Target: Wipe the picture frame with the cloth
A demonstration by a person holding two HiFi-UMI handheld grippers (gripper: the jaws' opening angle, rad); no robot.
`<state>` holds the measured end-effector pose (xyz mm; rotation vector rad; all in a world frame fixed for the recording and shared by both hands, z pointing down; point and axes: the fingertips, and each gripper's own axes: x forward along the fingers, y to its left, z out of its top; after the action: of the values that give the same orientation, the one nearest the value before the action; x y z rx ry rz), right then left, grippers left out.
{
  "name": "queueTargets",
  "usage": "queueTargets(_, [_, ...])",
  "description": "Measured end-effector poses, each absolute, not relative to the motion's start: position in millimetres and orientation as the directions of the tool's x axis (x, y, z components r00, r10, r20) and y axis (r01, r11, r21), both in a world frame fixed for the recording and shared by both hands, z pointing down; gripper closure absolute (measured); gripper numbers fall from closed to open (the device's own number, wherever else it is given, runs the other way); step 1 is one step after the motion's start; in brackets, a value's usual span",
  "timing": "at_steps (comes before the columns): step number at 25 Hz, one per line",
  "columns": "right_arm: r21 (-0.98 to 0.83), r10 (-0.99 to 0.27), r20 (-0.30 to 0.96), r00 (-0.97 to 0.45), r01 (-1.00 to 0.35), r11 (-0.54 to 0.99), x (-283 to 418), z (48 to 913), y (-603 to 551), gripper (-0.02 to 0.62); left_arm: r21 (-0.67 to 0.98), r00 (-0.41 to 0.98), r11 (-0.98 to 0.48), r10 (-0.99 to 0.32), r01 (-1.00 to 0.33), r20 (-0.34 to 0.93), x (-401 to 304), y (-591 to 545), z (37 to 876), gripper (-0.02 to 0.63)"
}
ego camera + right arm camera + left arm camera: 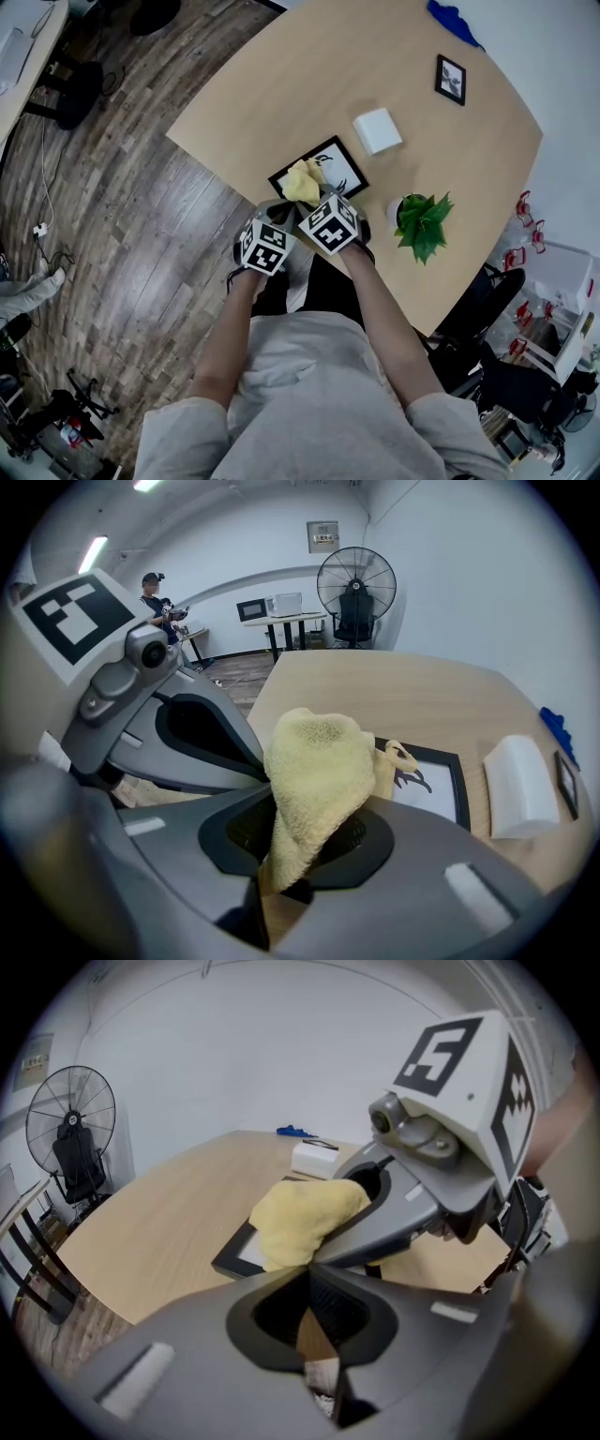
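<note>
Right tool (289,853) grips cloth (319,771), frame (343,167) flat — diagonal

Head view's way up high, looking steeply down on the table (281,84) and floor (122,206). The left and right gripper views sit low, super close behind their own jaws, facing out across the tabletop. All three catch the cloth (302,183) and picture frame (345,167).
</note>
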<state>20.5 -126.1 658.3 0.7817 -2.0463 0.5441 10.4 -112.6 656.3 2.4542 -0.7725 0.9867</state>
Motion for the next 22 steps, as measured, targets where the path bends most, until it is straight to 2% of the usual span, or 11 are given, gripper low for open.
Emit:
queueTargets(7, [-0.119,-0.315,0.848,-0.426,-0.732,0.671,23.8,658.1,-110.2,0.512,0.143,0.612,-0.793,-0.329,-0.593,0.719,9.4,-113.3,655.6,0.554])
queueTargets(16, [-0.197,-0.34,0.835,-0.433,-0.811,0.552,24.4,652.1,-88.7,0.512,0.156,0.626,-0.794,-0.323,-0.587,0.71,9.8,-112.9,656.1,0.554])
queueTargets(22, [-0.201,-0.361,0.823,-0.439,-0.819,0.537,22.4,643.2,-78.1,0.512,0.167,0.632,-0.799,-0.309,-0.578,0.71,11.0,-112.6,656.3,0.554])
